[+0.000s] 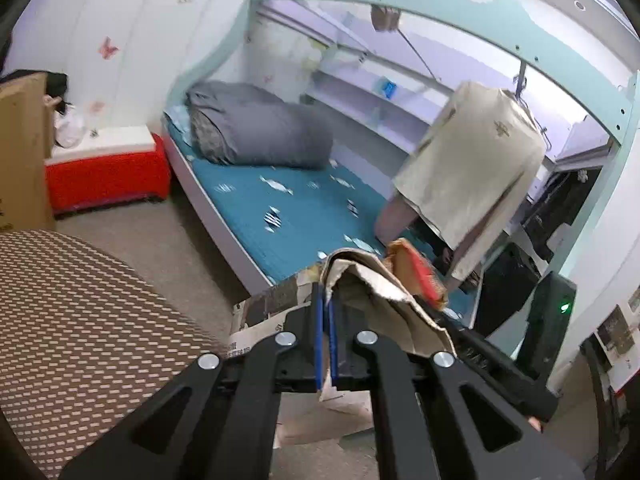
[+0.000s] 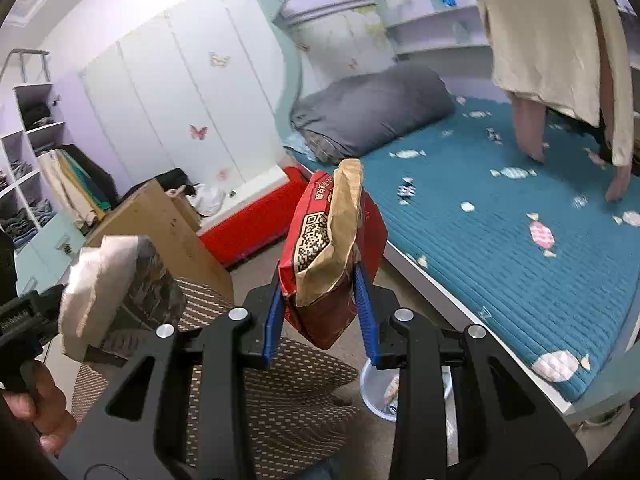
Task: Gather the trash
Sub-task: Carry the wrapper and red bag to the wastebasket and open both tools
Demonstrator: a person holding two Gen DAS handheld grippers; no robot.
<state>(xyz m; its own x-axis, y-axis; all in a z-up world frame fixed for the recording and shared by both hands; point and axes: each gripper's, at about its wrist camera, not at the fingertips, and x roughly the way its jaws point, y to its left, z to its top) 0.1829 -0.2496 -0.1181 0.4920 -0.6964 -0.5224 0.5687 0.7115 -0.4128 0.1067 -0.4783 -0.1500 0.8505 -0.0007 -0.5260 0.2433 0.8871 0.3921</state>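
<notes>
Crumpled red-and-brown paper bag (image 2: 324, 248) – light, crushable (pinched low, above the bin (image 2: 370, 384)) by right gripper (image 2: 320, 312); left gripper (image 1: 327, 344) clamped on folded paper (image 1: 372, 288).

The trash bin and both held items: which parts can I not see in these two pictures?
- Trash bin, right wrist view: mostly hidden behind the right gripper; contents unclear.
- Red bag, same view: printed text too small.
- Newspaper, left wrist view: left gripper covers the pinched part; print blurred.
</notes>
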